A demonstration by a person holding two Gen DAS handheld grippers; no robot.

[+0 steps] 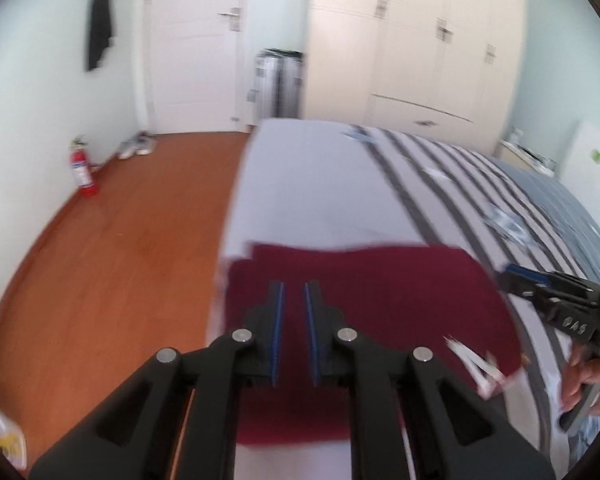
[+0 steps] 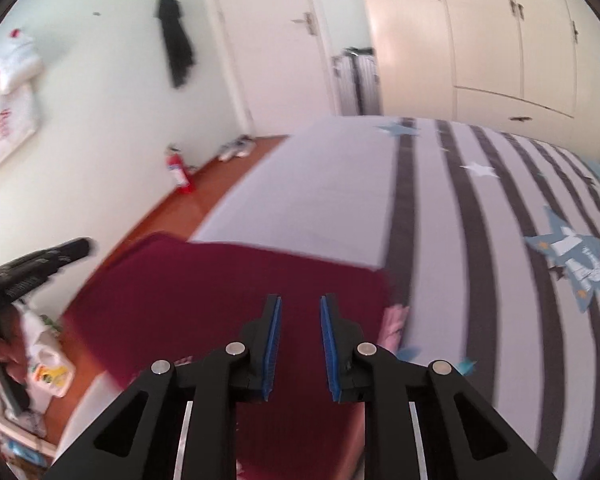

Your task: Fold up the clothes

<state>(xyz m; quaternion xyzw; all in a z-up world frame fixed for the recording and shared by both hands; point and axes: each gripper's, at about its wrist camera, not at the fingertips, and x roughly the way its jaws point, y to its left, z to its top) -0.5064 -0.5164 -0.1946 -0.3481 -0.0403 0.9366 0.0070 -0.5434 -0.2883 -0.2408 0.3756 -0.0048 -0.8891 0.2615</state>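
Observation:
A dark red garment (image 1: 364, 300) lies flat and folded on the near corner of the bed (image 1: 320, 184). My left gripper (image 1: 294, 292) hovers over its left part, open by a narrow gap with nothing between the blue pads. In the right wrist view the same garment (image 2: 228, 292) spreads below my right gripper (image 2: 300, 304), which is open and empty above its right part. A bit of pink cloth (image 2: 394, 328) shows at the garment's right edge. The right gripper (image 1: 512, 276) also shows at the right of the left wrist view, held by a hand (image 1: 588, 376).
The bed has a white and grey striped cover (image 2: 480, 220) with star prints. Wooden floor (image 1: 120, 248) lies left of it, with a red fire extinguisher (image 1: 82, 172), shoes (image 1: 136, 146), a door (image 1: 192, 40) and a wardrobe (image 1: 412, 40). A plastic bottle (image 2: 50, 368) stands on the floor.

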